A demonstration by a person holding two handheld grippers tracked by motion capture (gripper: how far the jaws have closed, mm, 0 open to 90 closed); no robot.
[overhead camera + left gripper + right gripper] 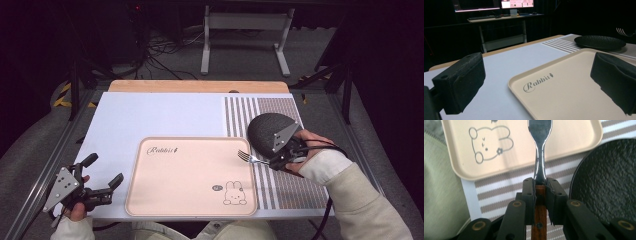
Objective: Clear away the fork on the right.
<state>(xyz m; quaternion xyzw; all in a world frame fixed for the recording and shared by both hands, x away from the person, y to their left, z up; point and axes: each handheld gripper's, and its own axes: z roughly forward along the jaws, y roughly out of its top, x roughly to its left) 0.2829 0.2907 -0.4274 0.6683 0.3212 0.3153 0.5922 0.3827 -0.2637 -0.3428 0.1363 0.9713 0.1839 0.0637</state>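
Jaws on the right gripper [274, 161] are clamped on a fork [540, 157] at the joint of its metal neck and brown wooden handle; on the left gripper [102, 173] they're spread wide with nothing between them. Fork tines reach over the right edge of the beige tray [165, 200], which carries "Rabbit" lettering and a rabbit drawing [490, 143] near its front right corner. Tray lies flat on the white mat [150, 115], near the front edge. Black textured plate [265, 127] sits on the striped section [240, 112] of the mat, just beyond the right gripper and partly hidden by it. Left gripper is held at the mat's front left, just left of the tray, aimed across it toward the plate.
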